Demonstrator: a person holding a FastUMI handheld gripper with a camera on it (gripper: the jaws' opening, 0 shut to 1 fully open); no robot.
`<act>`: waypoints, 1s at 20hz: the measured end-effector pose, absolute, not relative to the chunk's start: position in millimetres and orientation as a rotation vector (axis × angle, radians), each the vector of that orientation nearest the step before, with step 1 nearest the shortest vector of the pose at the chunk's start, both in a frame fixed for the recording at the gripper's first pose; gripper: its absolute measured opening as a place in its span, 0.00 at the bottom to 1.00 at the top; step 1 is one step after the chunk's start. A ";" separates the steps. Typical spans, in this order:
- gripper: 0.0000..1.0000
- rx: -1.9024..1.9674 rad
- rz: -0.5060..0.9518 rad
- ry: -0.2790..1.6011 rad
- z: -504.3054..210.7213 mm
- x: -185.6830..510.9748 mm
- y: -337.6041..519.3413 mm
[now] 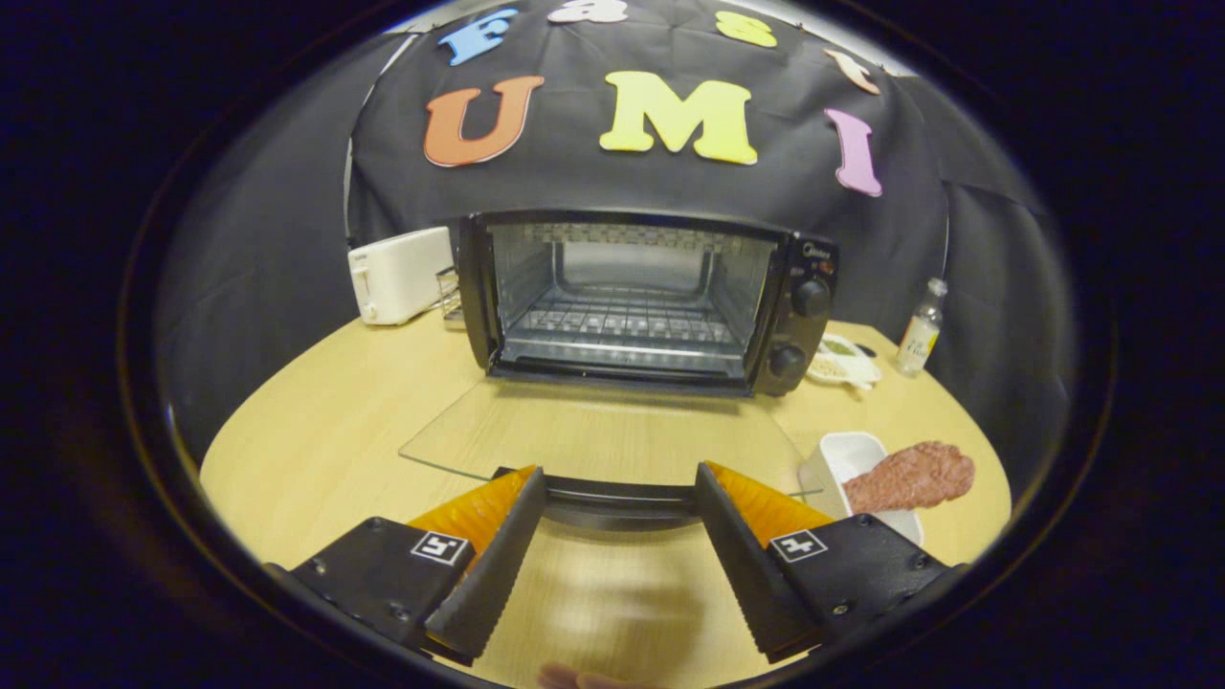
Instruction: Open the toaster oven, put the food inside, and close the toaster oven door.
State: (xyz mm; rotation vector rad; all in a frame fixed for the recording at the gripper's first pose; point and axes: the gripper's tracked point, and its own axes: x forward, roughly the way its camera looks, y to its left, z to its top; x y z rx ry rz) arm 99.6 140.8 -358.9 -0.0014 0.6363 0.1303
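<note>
I see the toaster oven standing open, its glass door dropped flat over the table and the wire rack inside bare — so, as I judge it, step one is done. My gripper is spread wide and holds nothing, its fingers straddling the door handle. The food, a reddish meat piece, lies on the white dish just beyond my right finger. Loading it and shutting the door remain.

Toaster oven cavity stands open above its lowered door. Gripper fingers spread at the door handle. Dish right of door.
</note>
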 end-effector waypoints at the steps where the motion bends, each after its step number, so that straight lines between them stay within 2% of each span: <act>1: 0.99 0.018 0.136 0.666 -366.5 98.4 142.0; 4: 0.99 0.037 0.170 0.637 -359.5 105.0 148.7; 11: 0.99 0.188 0.231 0.769 -333.6 97.2 132.4; 20: 0.99 0.179 0.175 0.756 -273.3 98.4 22.7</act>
